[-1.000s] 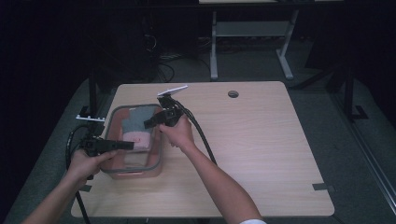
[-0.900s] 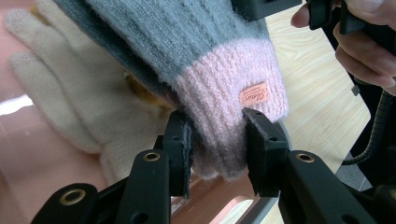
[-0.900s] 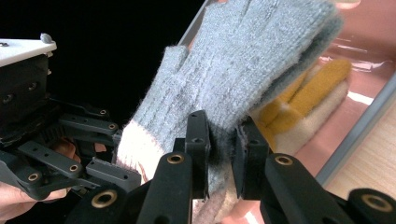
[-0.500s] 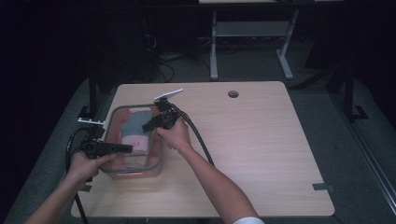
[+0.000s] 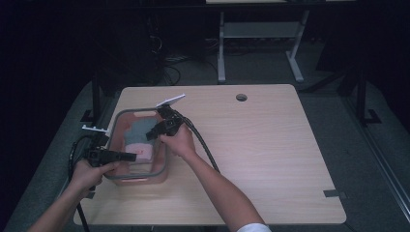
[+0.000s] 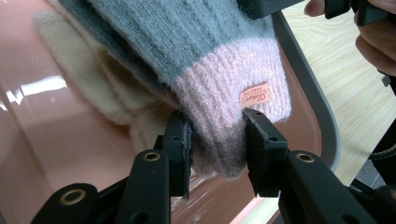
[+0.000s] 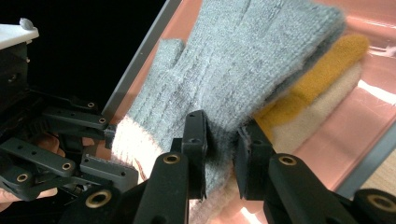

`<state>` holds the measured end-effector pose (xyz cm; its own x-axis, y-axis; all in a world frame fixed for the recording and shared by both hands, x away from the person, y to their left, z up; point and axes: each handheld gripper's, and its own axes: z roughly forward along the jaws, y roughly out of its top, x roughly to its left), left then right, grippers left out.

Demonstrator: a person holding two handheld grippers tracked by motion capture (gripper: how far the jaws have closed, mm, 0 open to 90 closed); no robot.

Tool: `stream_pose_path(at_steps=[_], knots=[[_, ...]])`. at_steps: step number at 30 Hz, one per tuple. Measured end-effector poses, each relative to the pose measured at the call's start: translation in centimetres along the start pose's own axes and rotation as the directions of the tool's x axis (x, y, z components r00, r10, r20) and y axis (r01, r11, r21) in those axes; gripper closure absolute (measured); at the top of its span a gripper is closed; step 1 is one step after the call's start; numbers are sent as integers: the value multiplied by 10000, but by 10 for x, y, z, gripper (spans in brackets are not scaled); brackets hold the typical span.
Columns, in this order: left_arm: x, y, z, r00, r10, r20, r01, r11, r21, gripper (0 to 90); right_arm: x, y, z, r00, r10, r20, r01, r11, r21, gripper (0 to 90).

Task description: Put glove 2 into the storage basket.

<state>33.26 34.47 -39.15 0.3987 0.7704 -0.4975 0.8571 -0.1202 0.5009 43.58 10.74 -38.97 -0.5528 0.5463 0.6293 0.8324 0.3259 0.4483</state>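
A grey knit glove with a pink cuff lies in a pink see-through bin at the table's left. My left gripper is shut on the pink cuff just below its orange label. My right gripper reaches in from the bin's right side and pinches the grey glove along its edge. Its jaws have just been opening, and the knit still fills the gap between them. Under the grey glove lie a mustard glove and a cream one.
The bin's grey rim runs close by both grippers. The wooden table stretches bare to the right, with a cable hole at the back. Black cables trail from both grippers. The surroundings are dark, with a desk frame behind.
My right hand has edged slightly left over the bin. The left hand and the glove's cuff have stayed where they were.
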Motion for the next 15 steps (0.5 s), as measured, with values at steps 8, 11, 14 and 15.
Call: stream_pose_path(at_steps=[8, 11, 14, 15], knots=[[7, -7, 4, 9994, -199, -269, 206, 9995, 249, 640, 0, 1, -1, 9995, -63, 307, 66, 9999, -99, 708], [7, -6, 5, 9994, -141, -329, 151, 9994, 319, 637, 0, 1, -2, 9992, -151, 377, 155, 9998, -113, 695], [6, -4, 5, 9990, -90, -445, 109, 9990, 431, 620, 0, 1, -6, 9990, -136, 424, 146, 9996, -232, 681], [6, -4, 6, 9988, -152, -464, 170, 9991, 380, 617, 0, 2, -7, 9993, -64, 370, 74, 9996, -260, 681]])
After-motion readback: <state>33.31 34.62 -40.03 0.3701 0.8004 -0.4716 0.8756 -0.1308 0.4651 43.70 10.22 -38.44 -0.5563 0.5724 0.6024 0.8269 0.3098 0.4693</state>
